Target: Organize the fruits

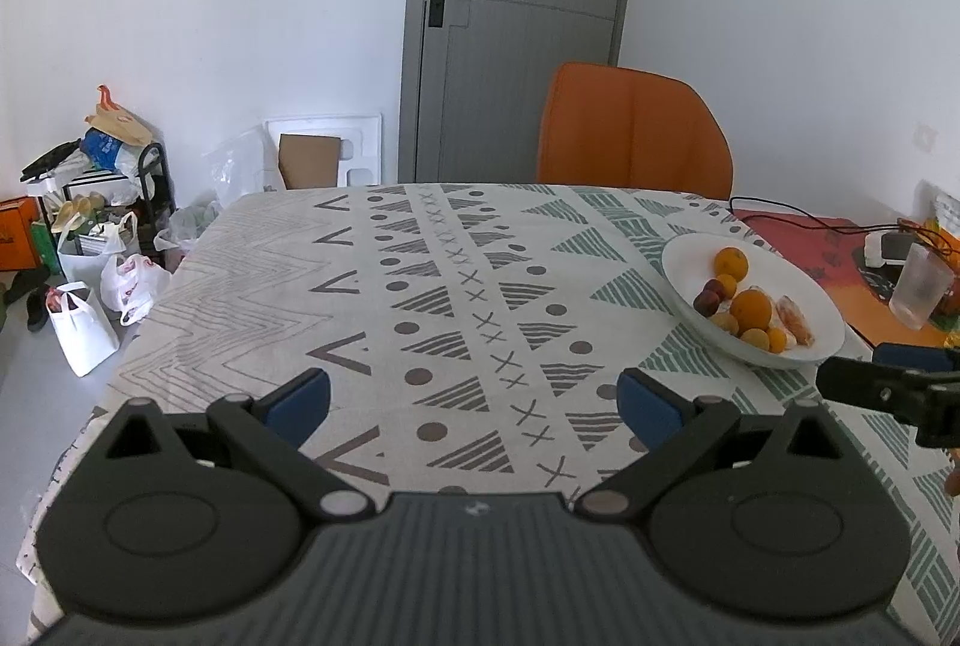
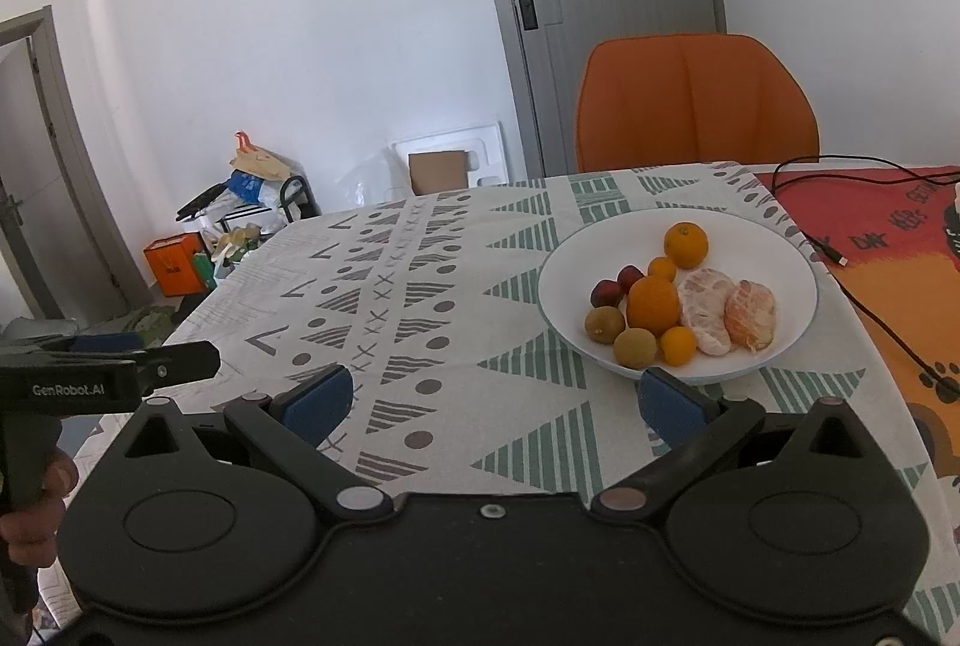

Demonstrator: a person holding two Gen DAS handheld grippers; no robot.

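A white bowl [image 2: 558, 286] [image 1: 678, 256] sits on the patterned tablecloth and holds several fruits. In it lie oranges [image 2: 653, 305] [image 1: 751, 310], two peeled citrus pieces [image 2: 707, 308], red plums [image 2: 606, 293] and kiwis [image 2: 635, 347]. My right gripper [image 2: 495, 403] is open, hovering just in front of the bowl with nothing between its blue pads. My left gripper [image 1: 474, 397] is open too, over bare cloth well left of the bowl. Each gripper shows at the edge of the other's view, the left one [image 2: 174, 361] in a person's hand.
An orange chair [image 2: 696, 99] stands at the table's far side before a grey door. A black cable [image 2: 870, 298] crosses the red mat to the bowl's right, near a plastic cup [image 1: 921, 292]. Bags and boxes [image 1: 90, 250] clutter the floor at left.
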